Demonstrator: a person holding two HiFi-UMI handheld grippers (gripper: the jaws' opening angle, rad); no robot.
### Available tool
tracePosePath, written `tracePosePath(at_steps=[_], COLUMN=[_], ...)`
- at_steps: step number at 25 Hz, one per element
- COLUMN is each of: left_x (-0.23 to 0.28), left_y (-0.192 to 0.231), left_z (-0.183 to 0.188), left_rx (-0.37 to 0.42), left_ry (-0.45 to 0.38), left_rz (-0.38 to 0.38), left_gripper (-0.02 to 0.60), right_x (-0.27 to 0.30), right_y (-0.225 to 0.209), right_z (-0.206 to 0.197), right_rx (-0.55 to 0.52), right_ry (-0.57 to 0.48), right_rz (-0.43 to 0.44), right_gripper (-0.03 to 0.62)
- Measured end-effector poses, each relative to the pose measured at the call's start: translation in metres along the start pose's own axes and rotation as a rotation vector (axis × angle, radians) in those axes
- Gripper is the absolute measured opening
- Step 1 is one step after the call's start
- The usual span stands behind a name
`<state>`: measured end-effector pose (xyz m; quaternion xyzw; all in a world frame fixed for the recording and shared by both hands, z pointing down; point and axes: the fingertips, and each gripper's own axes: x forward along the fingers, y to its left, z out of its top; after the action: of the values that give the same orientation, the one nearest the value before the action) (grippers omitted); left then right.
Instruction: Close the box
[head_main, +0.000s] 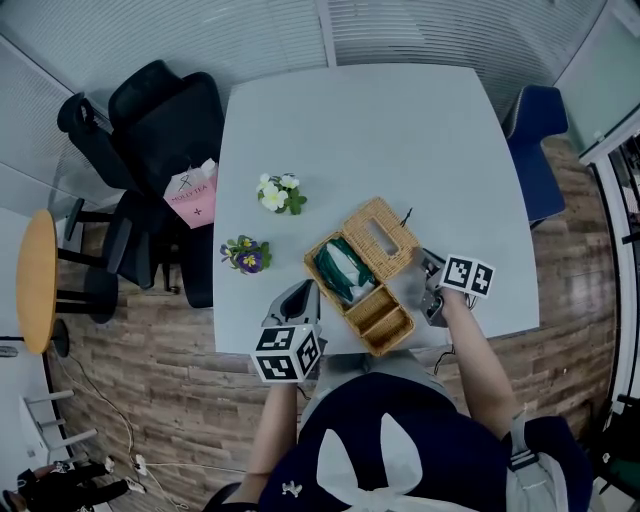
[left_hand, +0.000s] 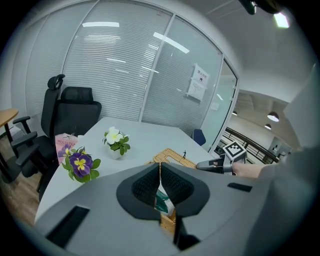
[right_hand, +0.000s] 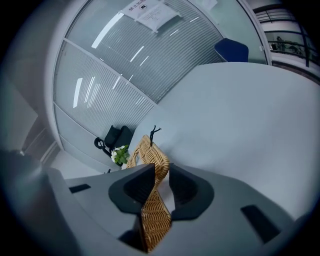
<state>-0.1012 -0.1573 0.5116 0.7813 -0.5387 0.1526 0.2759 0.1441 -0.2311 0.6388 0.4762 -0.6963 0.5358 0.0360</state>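
Head view, low centre: an open wicker box (head_main: 392, 330) on a grey table (head_main: 400, 130), probably light and stiff, its lid (head_main: 380, 235) swung to the upper right and pinched at its rough edge by the right gripper (head_main: 427, 262); the left gripper (head_main: 305, 292) is closed, empty.

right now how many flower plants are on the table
2: the white-flowered potted plant and, lower in the head view, the purple pansy plant, both left of the woven wicker box. None seem hidden.
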Motion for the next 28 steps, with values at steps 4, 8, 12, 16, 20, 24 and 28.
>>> tracePosePath(at_steps=[4, 8, 12, 16, 20, 24, 28], left_x=[-0.002, -0.004, -0.004, -0.005, -0.005, -0.006, -0.008], left_y=[0.002, 0.005, 0.005, 0.005, 0.004, 0.003, 0.002], left_z=[-0.001, -0.001, -0.002, -0.002, -0.001, -0.002, -0.001], left_rx=[-0.003, -0.011, -0.014, -0.019, -0.016, -0.016, -0.015], left_ry=[-0.005, -0.008, -0.011, -0.017, -0.02, -0.024, -0.026], left_rz=[0.001, 0.004, 0.002, -0.002, -0.003, -0.005, -0.005], left_gripper=[0.026, 0.026, 0.026, 0.026, 0.026, 0.026, 0.026], right_x=[-0.005, -0.012, -0.016, -0.022, -0.028, -0.033, -0.037], right_y=[0.007, 0.014, 0.02, 0.029, 0.039, 0.048, 0.055], right_z=[0.003, 0.006, 0.007, 0.009, 0.011, 0.01, 0.009], right_rx=[-0.033, -0.07, -0.095, -0.105, -0.106, -0.134, -0.182], right_ry=[-0.019, -0.042, -0.057, -0.069, -0.071, -0.069, -0.071], right_rz=[-0.013, -0.021, -0.023, -0.008, 0.017, 0.032, 0.03], right_gripper=[0.086, 0.069, 0.063, 0.057, 0.049, 0.047, 0.046])
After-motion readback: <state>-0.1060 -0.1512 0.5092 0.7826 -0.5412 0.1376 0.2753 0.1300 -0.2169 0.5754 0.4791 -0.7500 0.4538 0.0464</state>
